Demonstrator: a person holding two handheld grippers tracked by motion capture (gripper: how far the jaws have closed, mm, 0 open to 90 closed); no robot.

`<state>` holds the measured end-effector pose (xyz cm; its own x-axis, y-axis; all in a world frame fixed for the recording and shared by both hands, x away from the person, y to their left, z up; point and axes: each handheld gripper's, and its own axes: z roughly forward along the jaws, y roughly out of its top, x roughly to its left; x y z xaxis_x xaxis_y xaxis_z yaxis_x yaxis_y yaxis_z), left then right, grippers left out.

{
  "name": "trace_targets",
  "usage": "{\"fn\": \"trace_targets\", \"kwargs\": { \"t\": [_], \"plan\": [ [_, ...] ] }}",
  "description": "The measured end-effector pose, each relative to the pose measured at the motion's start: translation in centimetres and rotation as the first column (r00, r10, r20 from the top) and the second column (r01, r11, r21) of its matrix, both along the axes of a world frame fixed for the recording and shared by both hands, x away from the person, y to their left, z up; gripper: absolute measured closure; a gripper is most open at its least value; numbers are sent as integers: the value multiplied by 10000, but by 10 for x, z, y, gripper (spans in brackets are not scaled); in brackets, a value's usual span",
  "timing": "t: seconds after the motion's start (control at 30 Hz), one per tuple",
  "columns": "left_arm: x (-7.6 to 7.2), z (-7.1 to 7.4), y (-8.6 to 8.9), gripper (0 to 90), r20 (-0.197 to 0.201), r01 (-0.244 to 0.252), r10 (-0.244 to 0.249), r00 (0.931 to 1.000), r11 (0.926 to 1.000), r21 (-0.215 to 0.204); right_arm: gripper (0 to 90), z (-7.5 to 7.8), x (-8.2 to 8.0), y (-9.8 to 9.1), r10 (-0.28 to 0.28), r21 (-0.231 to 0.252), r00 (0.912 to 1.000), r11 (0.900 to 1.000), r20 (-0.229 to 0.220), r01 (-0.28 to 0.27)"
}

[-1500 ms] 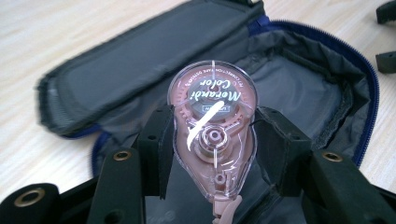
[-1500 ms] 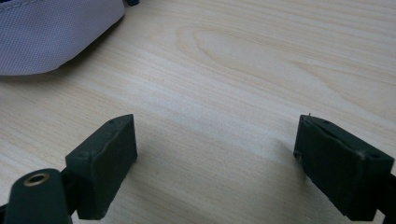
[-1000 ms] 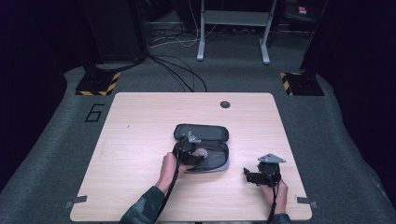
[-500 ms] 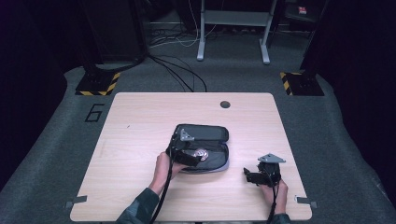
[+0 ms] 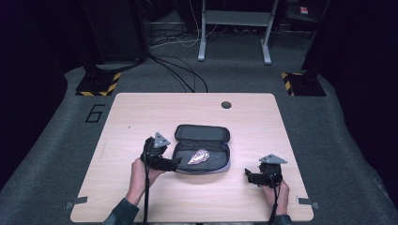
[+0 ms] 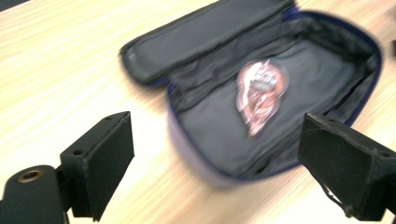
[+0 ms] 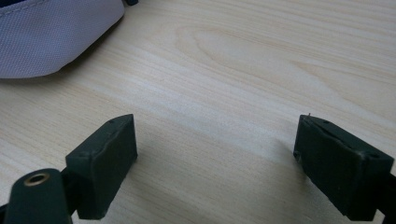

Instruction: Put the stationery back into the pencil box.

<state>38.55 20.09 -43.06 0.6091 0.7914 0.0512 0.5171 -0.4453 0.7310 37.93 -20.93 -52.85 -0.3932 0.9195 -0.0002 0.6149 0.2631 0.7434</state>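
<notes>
While our left gripper point(image 5: 176, 163), jaws just opened and empty, hovers left of the open pouch point(image 5: 202, 149) holding a packet point(image 5: 199, 156), our right gripper point(image 5: 247, 176) waits wide open.

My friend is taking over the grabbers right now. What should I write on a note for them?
Left gripper: jaws have just been opening, now wide and empty, just left of the case.
Right gripper: open, empty, on the table to the right of the case.
Case: unzipped, lid folded back, mid-table.
Packet: small reddish packet lying inside the case.
Done: packet is in.
Left: probably fold the lid over and zip it shut.
</notes>
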Motion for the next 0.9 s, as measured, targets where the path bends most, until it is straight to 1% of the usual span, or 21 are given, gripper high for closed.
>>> {"fn": "trace_targets", "kwargs": {
  "t": [0.1, 0.2, 0.23, 0.33, 0.37, 0.43, 0.47, 0.5, 0.57, 0.67, 0.73, 0.83, 0.87, 0.9],
  "plan": [
    [-7, -3, 14, 91, 67, -338, 338, 9994, 9994, 21, 128, 0, 0, 0, -2, 3, 10000, 10000, -4, 2],
    [-13, -8, 26, 77, 12, -579, 579, 9983, 9983, 98, 128, 0, 0, 0, -4, 4, 10000, 10000, -4, 4],
    [-15, -10, 32, 70, -27, -720, 721, 9974, 9970, 269, 128, 0, 0, 0, 0, 0, 10000, 10000, 2, 0],
    [-22, -17, 45, 58, -65, -1053, 1056, 9944, 9938, 357, 128, 0, 0, 0, -1, 8, 10000, 10000, -10, 1],
    [-24, -20, 49, 55, -111, -1149, 1155, 9932, 9923, 461, 128, 0, 0, 0, 0, 6, 10000, 10000, -9, 0],
    [-28, -28, 56, 48, -70, -1585, 1586, 9873, 9872, 162, 128, 0, 0, 0, 1, 0, 10000, 10000, -4, -1],
    [-30, -31, 60, 45, -119, -1685, 1688, 9856, 9854, 233, 128, 0, 0, 0, 2, 2, 10000, 10000, -3, -2],
    [-32, -35, 64, 43, -182, -1799, 1803, 9834, 9834, 217, 128, 0, 0, 0, -3, 7, 10000, 10000, -9, 3],
    [-35, -42, 72, 37, -360, -1863, 1874, 9816, 9819, 331, 128, 0, 0, 0, -5, 4, 10000, 10000, -3, 5],
    [-39, -54, 83, 30, -598, -2045, 2067, 9766, 9780, 405, 128, 0, 0, 0, -1, 2, 10000, 10000, -2, 1],
    [-41, -62, 91, 25, -816, -2194, 2219, 9717, 9749, 379, 128, 0, 0, 0, 7, -6, 10000, 10000, 3, -7],
    [-43, -72, 102, 13, -962, -2486, 2499, 9635, 9683, 258, 128, 0, 0, 0, 0, 3, 10000, 10000, -11, 0],
    [-44, -75, 105, 7, -913, -2505, 2513, 9636, 9679, 203, 127, 0, 0, 0, 4, -5, 10000, 10000, -1, -4],
    [-45, -78, 108, 7, -922, -2514, 2525, 9632, 9676, 231, 128, 0, 0, 0, 3, -4, 10000, 10000, -5, -3]
  ]
}}
